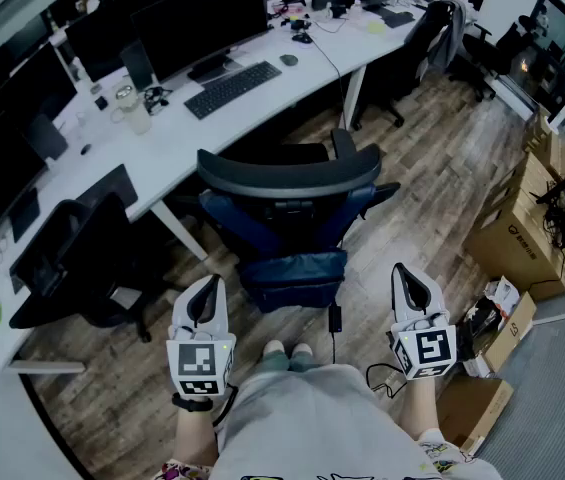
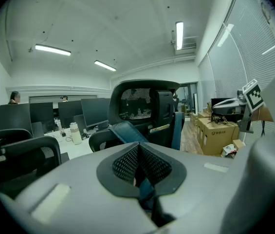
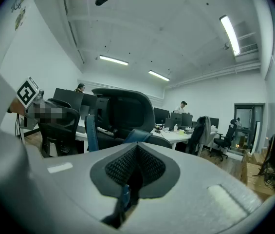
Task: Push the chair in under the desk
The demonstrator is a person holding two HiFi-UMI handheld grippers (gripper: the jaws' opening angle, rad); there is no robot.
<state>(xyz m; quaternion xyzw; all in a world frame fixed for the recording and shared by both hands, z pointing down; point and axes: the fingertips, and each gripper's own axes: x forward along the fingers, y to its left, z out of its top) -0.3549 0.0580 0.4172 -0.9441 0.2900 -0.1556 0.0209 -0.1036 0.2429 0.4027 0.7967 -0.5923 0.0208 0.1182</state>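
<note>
A dark office chair (image 1: 287, 193) with a blue backrest cushion stands in front of me, its back toward me, pulled out from the long white desk (image 1: 177, 138). My left gripper (image 1: 205, 290) is held low at the left, shut and empty, a little short of the chair. At the right my right gripper (image 1: 409, 278) is also shut and empty, apart from the chair. The chair (image 2: 144, 111) fills the middle of the left gripper view beyond the closed jaws. In the right gripper view the chair (image 3: 122, 116) stands ahead and slightly left.
Monitors, a keyboard (image 1: 232, 88) and a jar (image 1: 132, 108) sit on the desk. Another black chair (image 1: 77, 258) stands at the left, one more (image 1: 432, 38) at the far right. Cardboard boxes (image 1: 522, 228) line the right wall. A cable lies on the wood floor by my feet.
</note>
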